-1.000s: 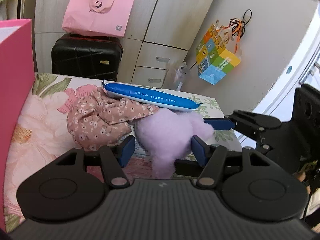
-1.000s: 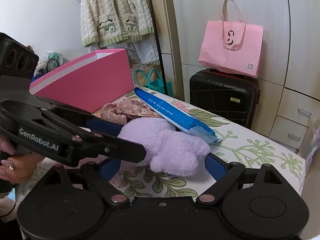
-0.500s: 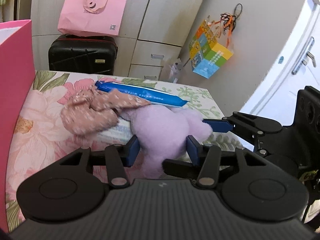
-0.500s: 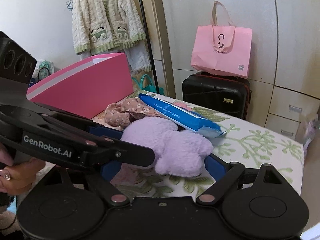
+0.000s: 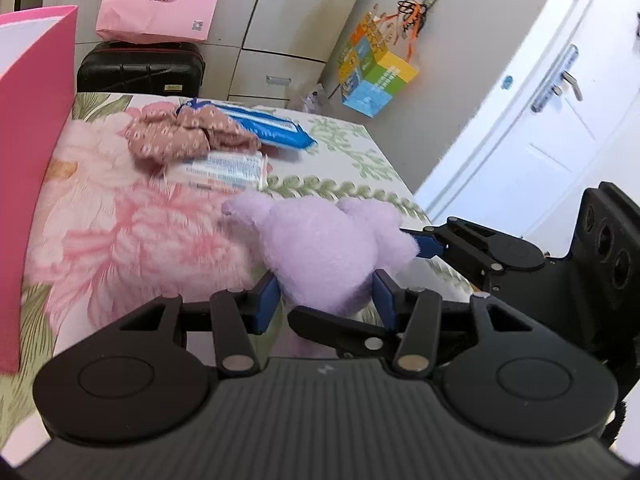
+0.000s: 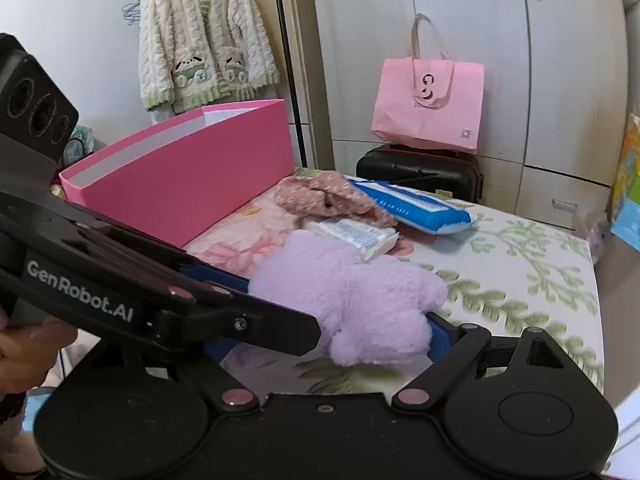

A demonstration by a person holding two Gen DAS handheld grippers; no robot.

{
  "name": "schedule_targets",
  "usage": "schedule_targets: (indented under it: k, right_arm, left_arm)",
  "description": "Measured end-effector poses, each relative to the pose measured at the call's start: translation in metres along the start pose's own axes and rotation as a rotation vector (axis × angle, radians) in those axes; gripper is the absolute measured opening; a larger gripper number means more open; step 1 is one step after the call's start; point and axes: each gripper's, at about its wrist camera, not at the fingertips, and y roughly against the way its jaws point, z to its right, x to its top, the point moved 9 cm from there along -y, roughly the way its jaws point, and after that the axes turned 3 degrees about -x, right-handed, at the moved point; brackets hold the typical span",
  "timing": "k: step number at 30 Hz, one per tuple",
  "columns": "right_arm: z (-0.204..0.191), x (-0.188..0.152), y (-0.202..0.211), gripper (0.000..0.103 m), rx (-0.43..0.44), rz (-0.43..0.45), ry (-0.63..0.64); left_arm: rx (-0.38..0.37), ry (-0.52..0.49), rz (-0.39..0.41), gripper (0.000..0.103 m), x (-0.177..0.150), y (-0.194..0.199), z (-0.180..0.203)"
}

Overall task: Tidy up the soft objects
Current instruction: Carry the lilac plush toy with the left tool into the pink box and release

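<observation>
A floral-sheeted bed sits before pale wardrobes. Both the left gripper and the right gripper have their fingers clamped on a fluffy lilac plush toy.

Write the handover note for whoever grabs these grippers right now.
Left gripper: jaws have just been closing, and the pads now press the purple plush toy.
Right gripper: wide, straddling the same toy. One pad touches it, but the grip is unclear.
Floral cloth, blue wipes pack and small white pack lie together on the flowered cover, beside the pink box.
Done: toy gripped, apart from the pile.
Left: probably toy, then cloth, into the box.
</observation>
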Motion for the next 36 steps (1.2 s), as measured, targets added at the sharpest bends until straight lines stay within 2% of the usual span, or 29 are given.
schedule_targets:
  k: [13, 25, 31, 36]
  right_arm:
    - [-0.058, -0.034, 0.041, 0.092, -0.077, -0.015, -0.042]
    - [-0.138, -0.046, 0.055, 0.090, -0.041, -0.042, -0.027]
    - [-0.189, -0.028, 0.061, 0.090, 0.008, -0.023, 0.058]
    - [-0.224, 0.007, 0.062, 0.092, 0.053, 0.021, 0.149]
  left_arm:
    - [0.006, -0.041, -0.015, 0.049, -0.052, 0.053, 0.014]
    - [0.062, -0.026, -0.047, 0.048, -0.091, 0.121, -0.010]
    - [0.108, -0.032, -0.052, 0.048, -0.092, 0.172, -0.027]
    - [0.162, -0.045, -0.001, 0.048, -0.071, 0.214, -0.041]
